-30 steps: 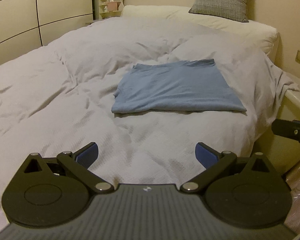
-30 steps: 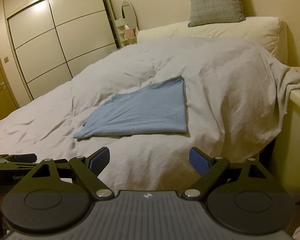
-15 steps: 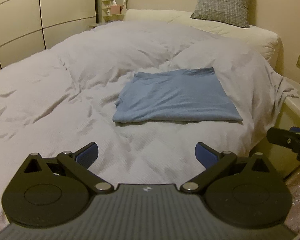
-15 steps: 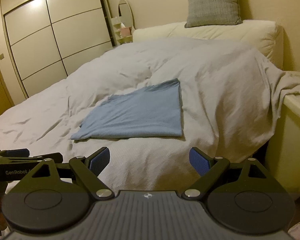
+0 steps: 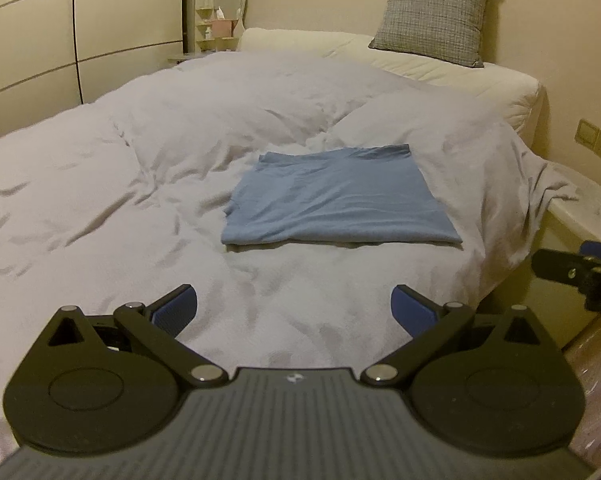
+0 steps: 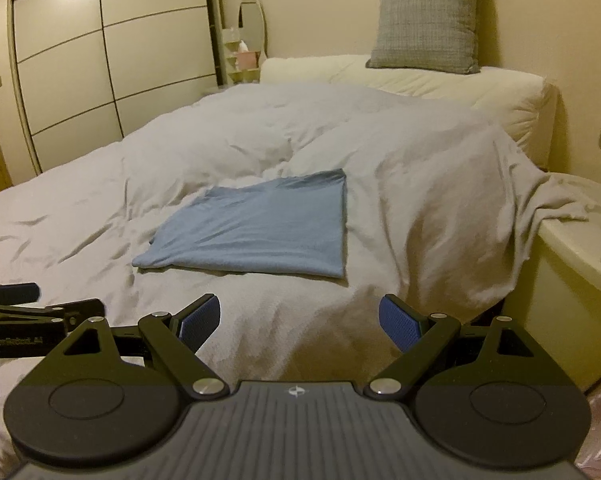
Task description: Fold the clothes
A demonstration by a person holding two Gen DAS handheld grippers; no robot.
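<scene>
A blue garment (image 5: 336,200) (image 6: 260,228) lies folded into a flat rectangle on the pale duvet (image 5: 100,200) (image 6: 260,128) of the bed. My left gripper (image 5: 294,308) hovers open over the duvet's near part, well short of the garment, with nothing between its blue pads. My right gripper (image 6: 299,322) is open too and holds nothing, near the bed's front corner. Each gripper shows at the edge of the other's view: the right one (image 5: 580,276) at far right, the left one (image 6: 28,312) at far left.
A grey cushion (image 5: 432,16) rests on a cream pillow (image 5: 420,64) at the head. A pale side table (image 6: 580,260) stands right of the bed, with duvet draped onto it. Wardrobe doors (image 6: 100,60) and a small shelf with a mirror (image 6: 248,40) line the far left.
Both grippers have drawn back and risen a little; the folded garment looks farther away. It has not moved on the bed, and both grippers stay open.
</scene>
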